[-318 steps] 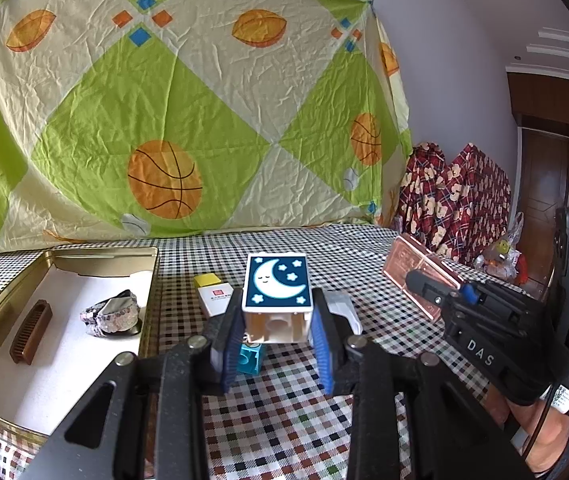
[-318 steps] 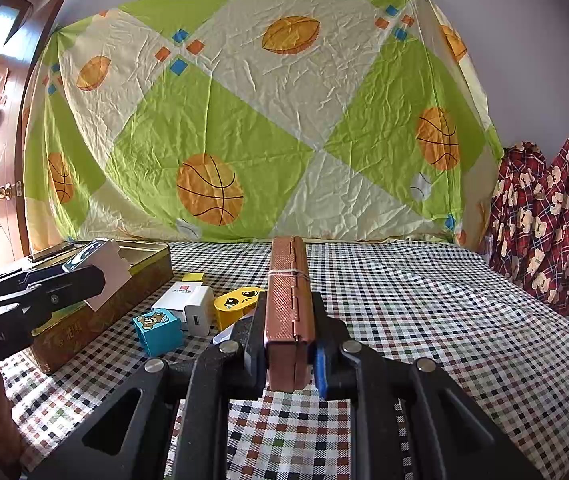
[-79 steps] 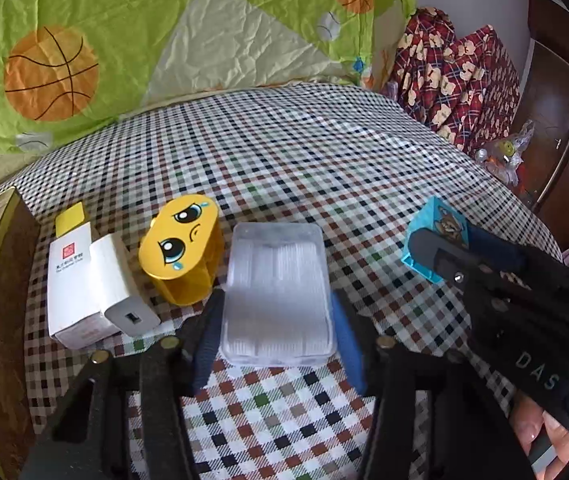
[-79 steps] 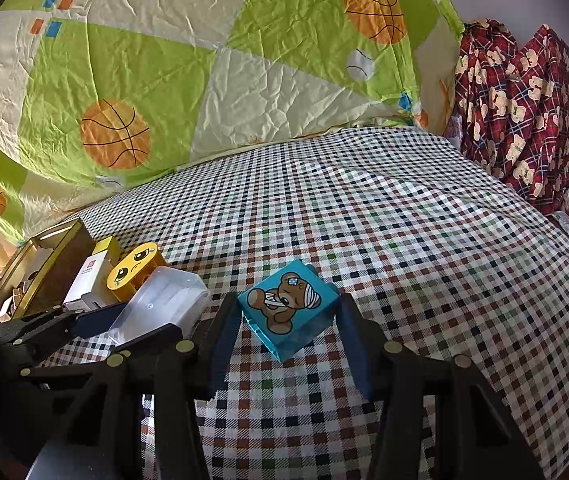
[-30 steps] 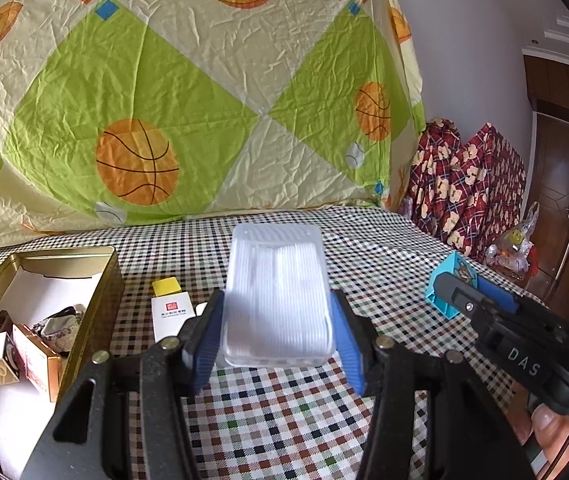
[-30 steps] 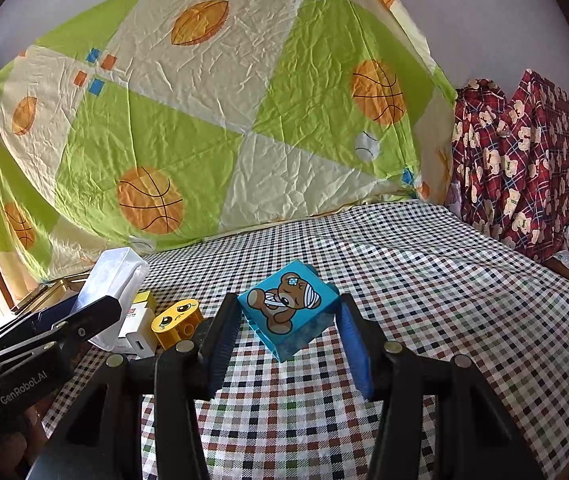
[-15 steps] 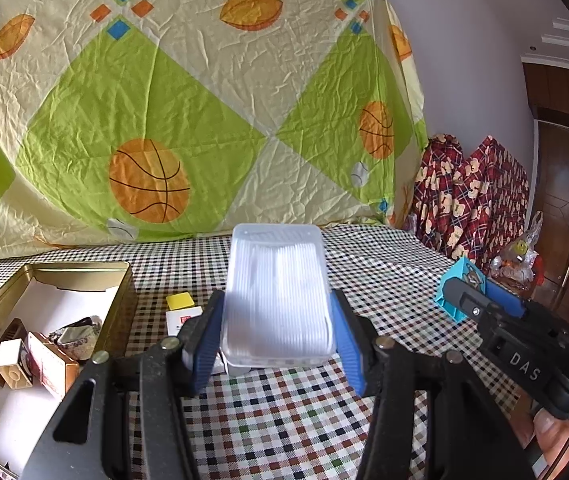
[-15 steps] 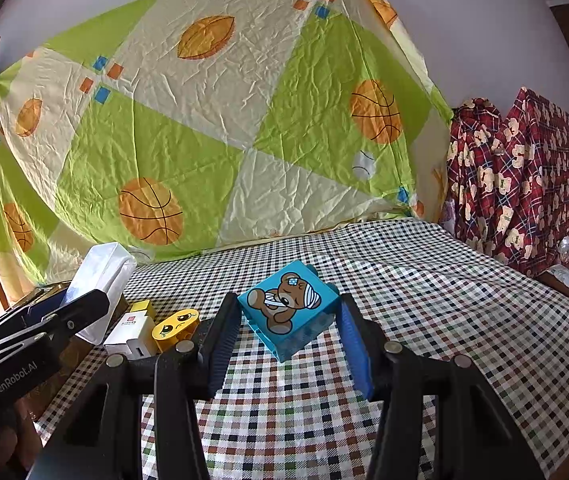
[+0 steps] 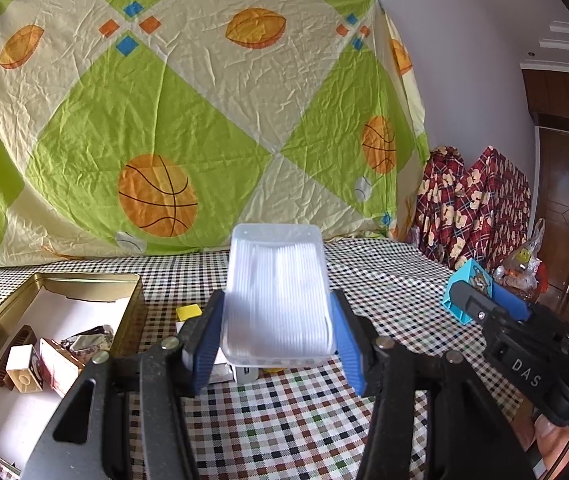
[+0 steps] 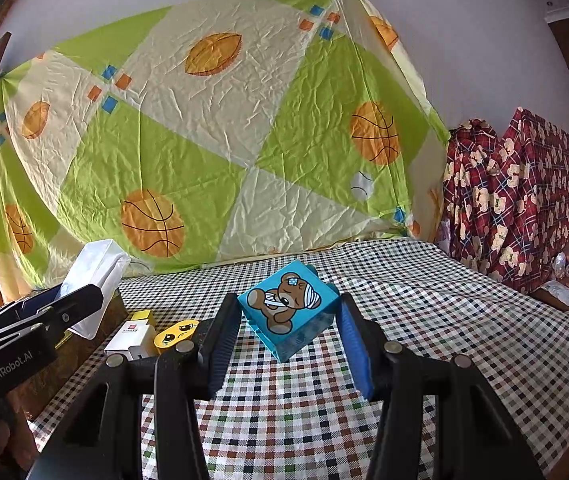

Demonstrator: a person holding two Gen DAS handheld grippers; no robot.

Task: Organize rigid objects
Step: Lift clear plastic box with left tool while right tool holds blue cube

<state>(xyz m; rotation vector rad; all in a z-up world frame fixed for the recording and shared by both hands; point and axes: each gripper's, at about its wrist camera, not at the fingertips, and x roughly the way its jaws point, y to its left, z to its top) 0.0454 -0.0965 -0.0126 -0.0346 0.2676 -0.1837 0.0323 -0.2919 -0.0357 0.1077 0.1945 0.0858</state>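
Observation:
My left gripper is shut on a clear plastic box and holds it above the checkered table, just right of the gold tin tray. The tray holds a brown comb, a wooden block, a pink box and a foil-wrapped piece. My right gripper is shut on a blue cube with a bear picture, held above the table. The blue cube also shows at the right of the left wrist view. The clear box shows at the left of the right wrist view.
A white charger with a yellow block behind it and a yellow emoji-face piece lie on the table next to the tray. A green basketball-print sheet hangs behind. Red patterned cloth stands at the right.
Both grippers lifted their objects off the table and moved left. The tray, now holding the wooden block and pink box, has come further into the left wrist view.

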